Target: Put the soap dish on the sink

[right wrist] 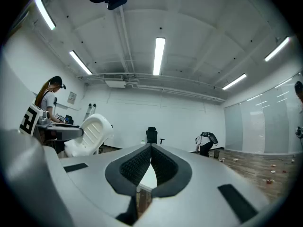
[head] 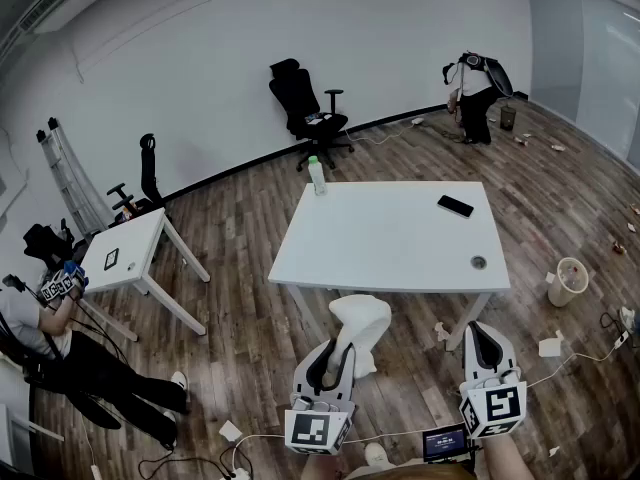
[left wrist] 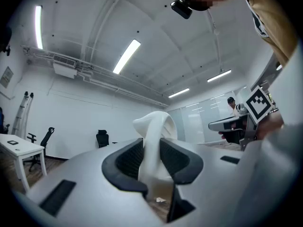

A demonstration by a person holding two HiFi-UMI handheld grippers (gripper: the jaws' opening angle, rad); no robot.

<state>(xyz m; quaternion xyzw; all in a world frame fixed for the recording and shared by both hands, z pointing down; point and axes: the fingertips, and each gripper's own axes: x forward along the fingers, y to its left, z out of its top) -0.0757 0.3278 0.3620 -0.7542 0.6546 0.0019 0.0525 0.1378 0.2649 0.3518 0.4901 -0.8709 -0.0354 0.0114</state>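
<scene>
Head view: left gripper carries the white soap dish, which stands up ahead of its jaws. The right gripper is alongside. No sink is visible.
Left gripper view: jaws pinch the dish's edge.
Right gripper view: jaws pressed together, empty.
Judgement: dish in hand; placing remains.

Soap dish before table, phone on it
</scene>
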